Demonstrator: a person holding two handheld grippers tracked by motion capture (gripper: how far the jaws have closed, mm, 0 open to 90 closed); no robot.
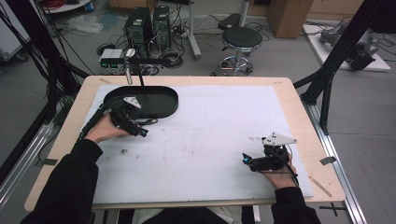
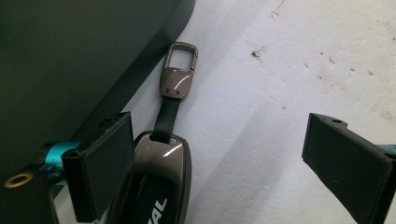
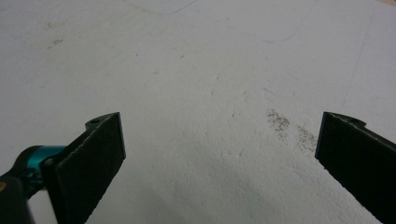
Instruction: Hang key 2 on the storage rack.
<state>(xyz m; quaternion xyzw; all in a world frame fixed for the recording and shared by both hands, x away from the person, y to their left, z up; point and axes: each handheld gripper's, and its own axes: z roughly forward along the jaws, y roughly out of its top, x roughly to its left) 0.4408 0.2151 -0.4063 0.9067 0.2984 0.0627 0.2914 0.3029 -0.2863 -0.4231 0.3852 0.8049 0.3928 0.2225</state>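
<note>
One stained white mat (image 1: 201, 140), cluttered, perhaps workshop floor (image 1: 280, 56)

The key fob (image 2: 159, 182) runs off the bottom edge — its lettering cut short, unreadable.

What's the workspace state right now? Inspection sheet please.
Surface: white sheet on a wooden table, faint smudges.
Job's things: key fob with strap and clip, lying on the sheet beside the black tray.
Clutter: nothing seen.
Grippers: left gripper open, the fob between its jaws, next to the left one, not pinched; right gripper open over bare sheet.
Cables: one trails from each gripper.
Surroundings: stool, computer towers, floor cables.
</note>
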